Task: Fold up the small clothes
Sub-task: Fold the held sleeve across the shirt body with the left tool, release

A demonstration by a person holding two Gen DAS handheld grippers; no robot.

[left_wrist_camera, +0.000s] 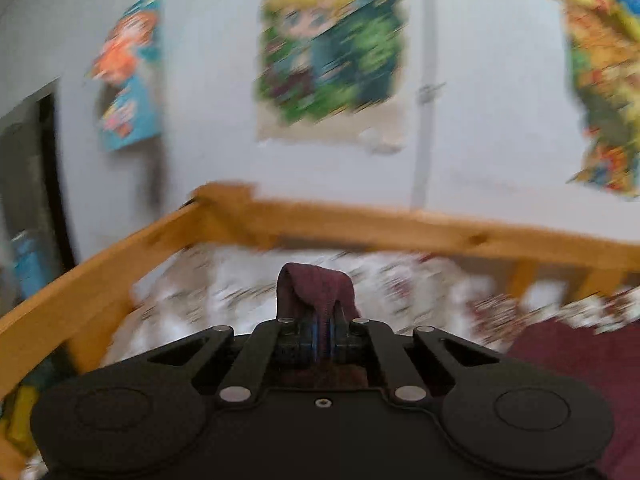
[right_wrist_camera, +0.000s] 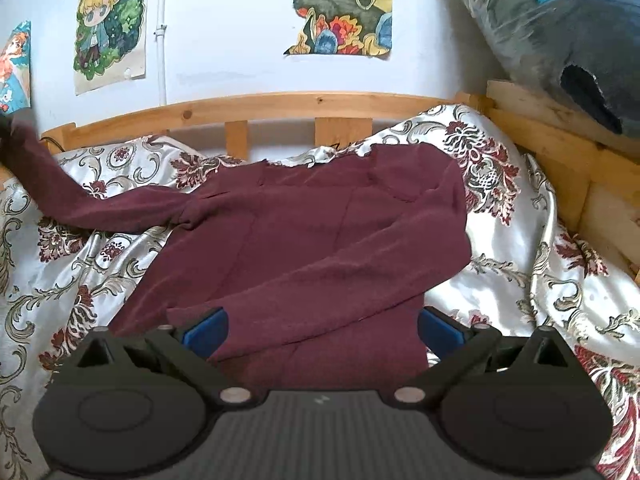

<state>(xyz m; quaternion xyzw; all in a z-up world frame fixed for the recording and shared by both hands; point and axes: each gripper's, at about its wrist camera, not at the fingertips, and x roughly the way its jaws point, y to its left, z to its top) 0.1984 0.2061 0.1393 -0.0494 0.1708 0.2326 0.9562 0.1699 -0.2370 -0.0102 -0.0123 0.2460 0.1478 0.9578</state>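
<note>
A pale wooden bed rail [right_wrist_camera: 280, 106] closes off the far side of the bed, and rough wooden planks [right_wrist_camera: 560, 152] wall in the right, with a plastic-wrapped dark bundle [right_wrist_camera: 560, 32] overhanging them. Open floral satin bedspread [right_wrist_camera: 520, 280] lies right of the maroon long-sleeved top [right_wrist_camera: 320, 232]; its left sleeve stretches across the left passage.

Motion-blurred posters [left_wrist_camera: 330, 46], bedspread [left_wrist_camera: 192, 300]

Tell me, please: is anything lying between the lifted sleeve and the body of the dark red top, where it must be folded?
Nothing visible does. The left tongs pinch the cuff of the maroon long-sleeved knit top, and its front lies bare on the floral satin bedspread, except for its other sleeve already folded across it. The right tongs stand open at the hem.
</note>
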